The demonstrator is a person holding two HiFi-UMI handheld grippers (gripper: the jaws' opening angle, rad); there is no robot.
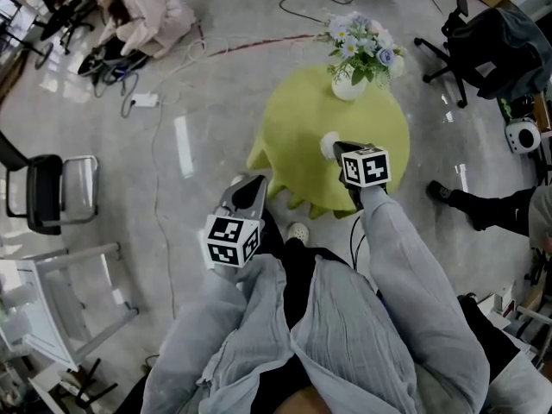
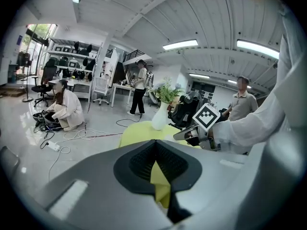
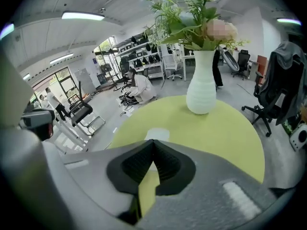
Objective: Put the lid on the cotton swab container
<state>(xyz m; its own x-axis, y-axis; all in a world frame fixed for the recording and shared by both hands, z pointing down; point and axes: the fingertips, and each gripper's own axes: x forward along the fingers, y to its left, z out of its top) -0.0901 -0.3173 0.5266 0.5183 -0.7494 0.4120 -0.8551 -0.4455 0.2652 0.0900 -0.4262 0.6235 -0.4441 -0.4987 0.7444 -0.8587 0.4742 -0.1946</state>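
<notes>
A small white round object [image 1: 327, 144] lies on the round yellow-green table [image 1: 293, 119], near its front edge. In the right gripper view it [image 3: 157, 133] shows as a pale patch just past the jaw tips; I cannot tell whether it is the lid or the container. My right gripper [image 1: 339, 148] hovers right beside it, shut, with nothing held [image 3: 153, 142]. My left gripper [image 1: 256, 180] hangs off the table's front left edge, also shut and empty [image 2: 154, 143]. The left gripper view shows the right gripper's marker cube [image 2: 206, 117].
A white vase with flowers [image 1: 352, 83] stands at the table's far side [image 3: 201, 92]. On the floor are cables [image 1: 155, 145] and a crouching person [image 1: 142, 20]. A metal chair [image 1: 52, 192] is at the left, an office chair [image 1: 483, 50] at the right, someone's shoe [image 1: 442, 191] nearby.
</notes>
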